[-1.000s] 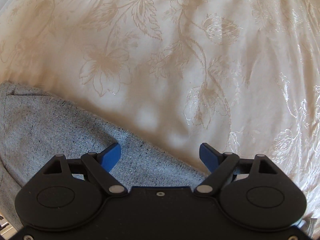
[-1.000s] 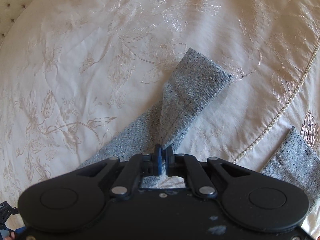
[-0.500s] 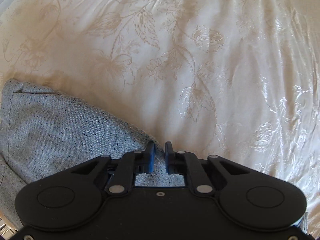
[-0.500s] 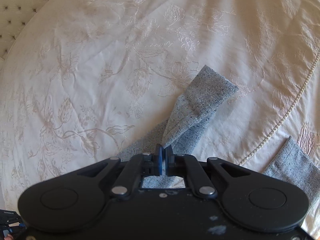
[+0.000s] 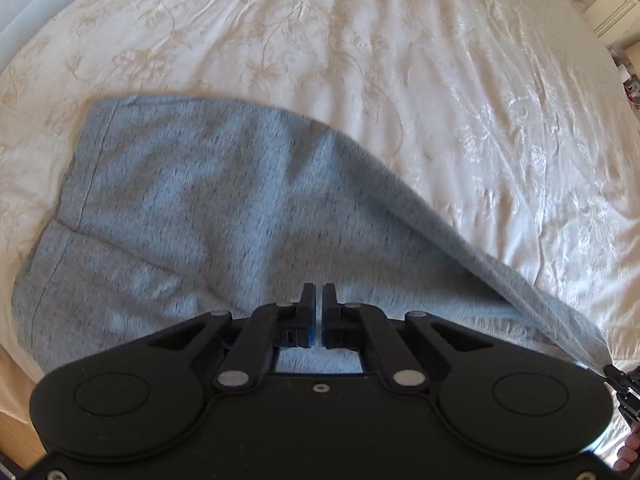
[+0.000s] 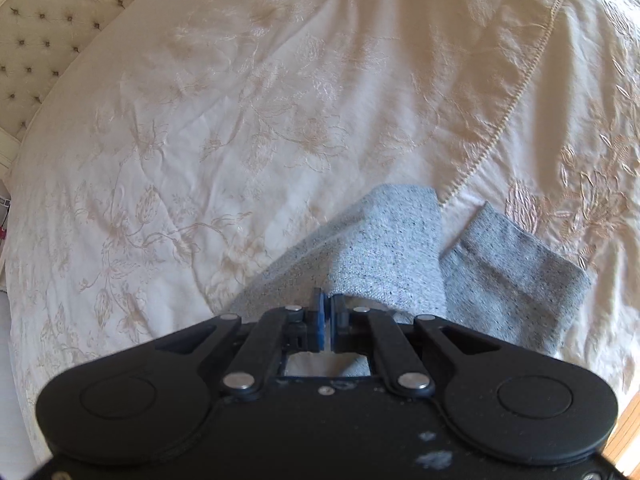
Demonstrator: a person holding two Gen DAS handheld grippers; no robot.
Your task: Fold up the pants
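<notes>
Grey speckled pants (image 5: 208, 208) lie on a cream embroidered bedspread (image 5: 440, 60). In the left wrist view the waist end spreads wide and one edge is lifted, running taut to the lower right. My left gripper (image 5: 319, 300) is shut on the pants fabric. In the right wrist view my right gripper (image 6: 329, 308) is shut on a pant leg (image 6: 384, 248), held up and folded toward the other leg's cuff (image 6: 516, 276), which lies flat at the right.
A tufted headboard (image 6: 48, 28) stands at the far left in the right wrist view. A corded seam (image 6: 516, 92) crosses the bedspread (image 6: 240, 120). The other gripper's tip (image 5: 624, 388) shows at the lower right of the left wrist view.
My left gripper closed on the pants' edge and lifted it, so the waist end now fills the view. My right gripper carried its leg toward the other cuff.
</notes>
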